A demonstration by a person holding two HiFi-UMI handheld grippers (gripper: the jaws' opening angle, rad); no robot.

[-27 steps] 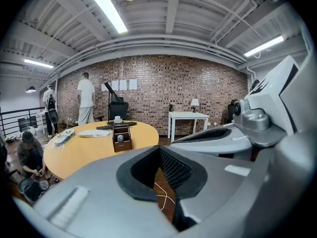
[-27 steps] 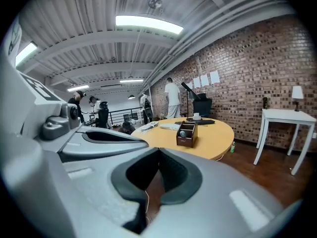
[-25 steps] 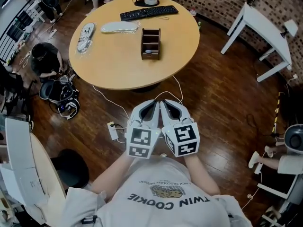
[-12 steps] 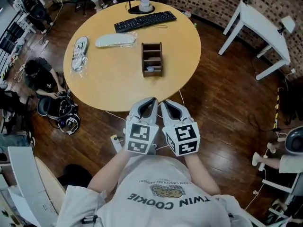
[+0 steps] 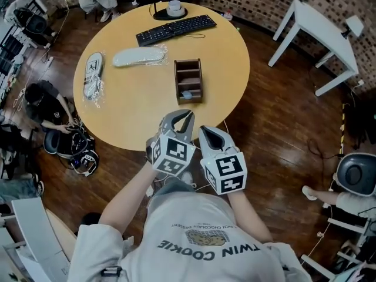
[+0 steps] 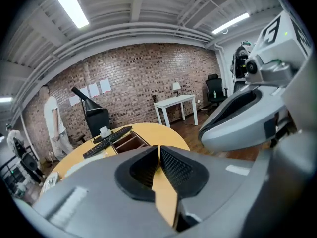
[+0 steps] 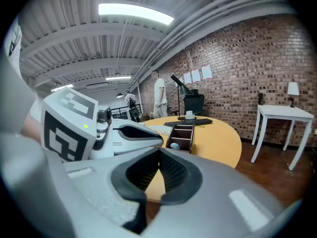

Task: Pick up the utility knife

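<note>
Round light-wood tabletop (image 5: 129, 110).
- Far edge: black round stand base (image 5: 160, 15) w/ white cup-like obj (image 5: 174, 7) on it.
- Just near of that: black keyboard (image 5: 175, 29), lying diagonal.
- Left of centre: long white obj in clear plastic wrap (image 5: 139, 56).
- Left, nr rim: flat white item in clear bag (image 5: 92, 75); contents unclear.
- Right of centre: brown wooden desk organiser (image 5: 188, 81), open compartments; small pale obj (image 5: 187, 94) in nearest one.
</note>
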